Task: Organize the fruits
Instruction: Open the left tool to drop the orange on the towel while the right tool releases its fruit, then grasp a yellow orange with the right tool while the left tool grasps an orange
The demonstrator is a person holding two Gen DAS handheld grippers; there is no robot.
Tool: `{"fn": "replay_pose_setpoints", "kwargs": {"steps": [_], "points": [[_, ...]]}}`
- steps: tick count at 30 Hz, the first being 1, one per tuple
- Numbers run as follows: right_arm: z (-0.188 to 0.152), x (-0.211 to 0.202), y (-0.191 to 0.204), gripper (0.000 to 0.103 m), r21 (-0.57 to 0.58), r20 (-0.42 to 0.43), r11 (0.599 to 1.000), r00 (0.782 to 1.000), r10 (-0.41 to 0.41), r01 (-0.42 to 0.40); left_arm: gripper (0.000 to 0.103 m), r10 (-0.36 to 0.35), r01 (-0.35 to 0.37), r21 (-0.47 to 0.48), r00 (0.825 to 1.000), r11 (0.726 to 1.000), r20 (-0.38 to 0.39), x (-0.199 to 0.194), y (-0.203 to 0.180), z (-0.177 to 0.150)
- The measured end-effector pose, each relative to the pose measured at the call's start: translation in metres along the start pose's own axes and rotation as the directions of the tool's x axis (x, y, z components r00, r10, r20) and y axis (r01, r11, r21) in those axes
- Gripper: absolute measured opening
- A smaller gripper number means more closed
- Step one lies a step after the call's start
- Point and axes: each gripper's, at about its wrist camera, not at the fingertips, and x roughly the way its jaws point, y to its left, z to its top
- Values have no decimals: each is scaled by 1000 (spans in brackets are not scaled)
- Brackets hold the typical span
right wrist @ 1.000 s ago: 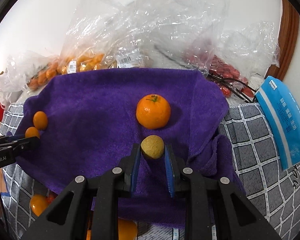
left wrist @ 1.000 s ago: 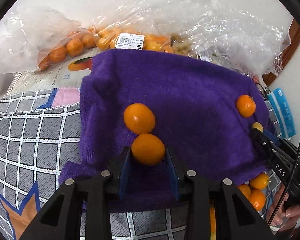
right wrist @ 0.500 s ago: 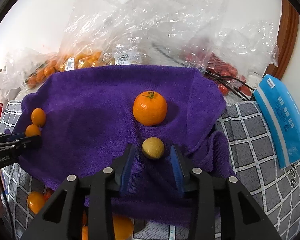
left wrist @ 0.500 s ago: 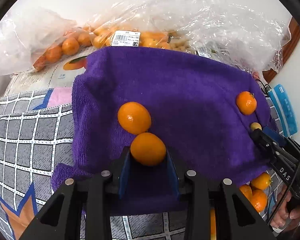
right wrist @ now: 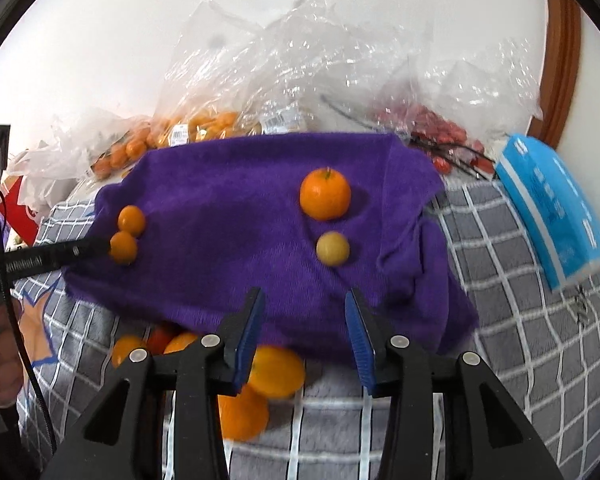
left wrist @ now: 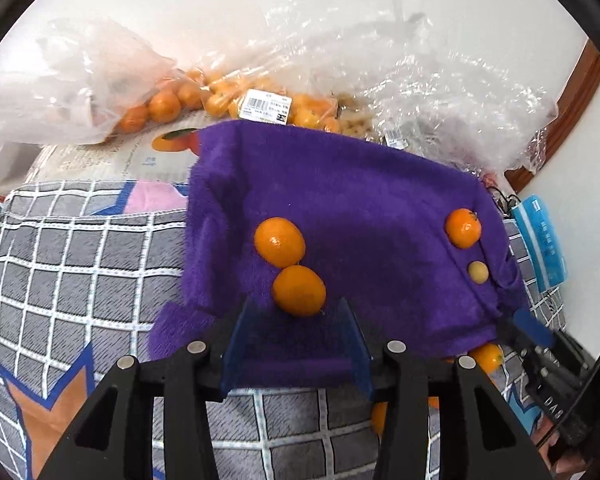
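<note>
Left gripper [left wrist: 296, 332]: jaws opening, blue pads standing clear on either side of a small smooth oval orange kumquat [left wrist: 299, 290] that lies on the fuzzy purple towel [left wrist: 340, 184]. I read no pad contact; the fruit sits just ahead of the fingertips and touches a second orange kumquat [left wrist: 279, 241] behind it.

Right gripper [right wrist: 304, 312]: jaws also opening, nothing between them. A small round yellow-tan fruit [right wrist: 332, 248] rests on the towel a little beyond the tips, near a larger stemmed orange mandarin [right wrist: 325, 194].

Handling notes, as I judge them:
- Kumquats: light, firm, thin glossy skin. Likely to roll or squirt out under an off-centre pinch. I would take hold across the short axis at the widest point, pads parallel.
- Yellow-tan fruit: light and probably brittle-skinned; I would use only light closing force, centred.
- Mandarin: heavier, softer, loose skin. Grip at the equator, clear of the stem.
- Towel: soft pile that damps rolling, but it can snag low fingertips.

More orange fruits [right wrist: 274, 372] lie at the towel's near edge on the grey checked cloth [right wrist: 520, 340]. Clear plastic bags of fruit [left wrist: 228, 96] sit behind the towel.
</note>
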Motion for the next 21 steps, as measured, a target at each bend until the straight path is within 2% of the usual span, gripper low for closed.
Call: {"fn": "replay_pose_setpoints", "kwargs": {"steps": [10,18,21], "points": [[-24,-4,8,39,30,-44,999,998,35,-33,45,11,-10,-17,1000,1000,27,-27,12,-23],[-20,9,1,39,104,-80,992,993,85,-77,45,3,-3,-52,1000,999,17,-30,24,-32],[-18,13,1,35,118,-93,990,991,92,-81,45,-2,3,-54,1000,999,20,-31,25,-33]]}}
